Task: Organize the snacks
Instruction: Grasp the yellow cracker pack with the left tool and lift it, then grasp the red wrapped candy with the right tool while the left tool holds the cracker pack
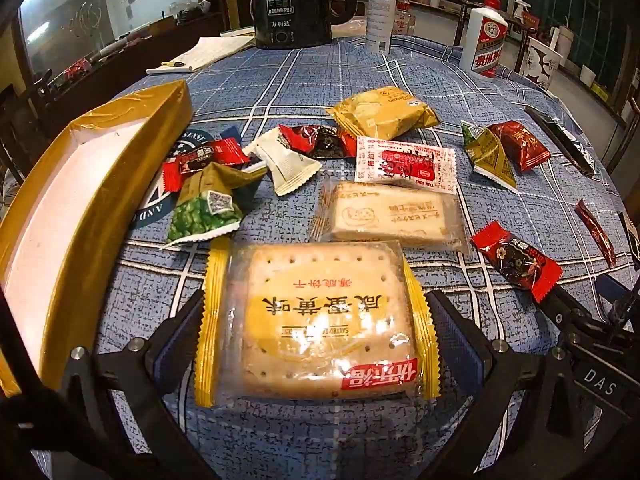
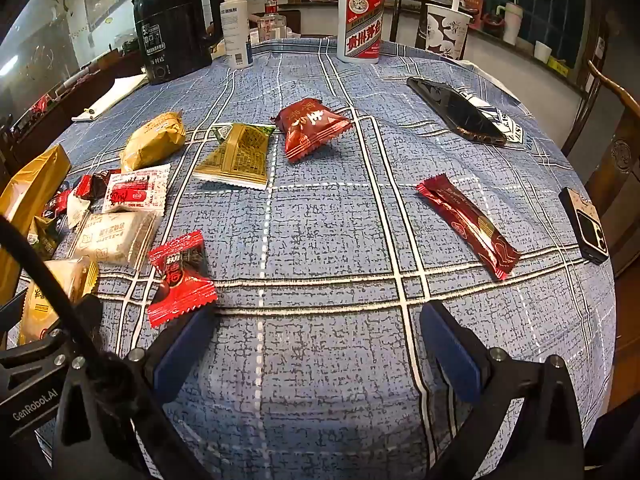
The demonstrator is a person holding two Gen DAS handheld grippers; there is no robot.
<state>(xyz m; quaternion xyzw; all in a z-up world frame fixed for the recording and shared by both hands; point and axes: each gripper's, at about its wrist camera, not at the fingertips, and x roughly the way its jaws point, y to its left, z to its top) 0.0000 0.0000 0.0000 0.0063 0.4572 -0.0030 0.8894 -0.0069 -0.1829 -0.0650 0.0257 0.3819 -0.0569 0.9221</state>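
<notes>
My left gripper is open, one finger on each side of a yellow-edged cracker pack that lies on the blue checked tablecloth; whether the pads touch it I cannot tell. A gold box with a white inside sits at its left. Beyond lie a pale biscuit pack, a green pea pouch and several small snacks. My right gripper is open and empty above bare cloth. A red candy lies by its left finger, a long red bar to the right.
A black kettle, a white spray bottle and a white liquor bottle stand at the table's far side. A phone and a small dark device lie at the right. Wooden chairs surround the table.
</notes>
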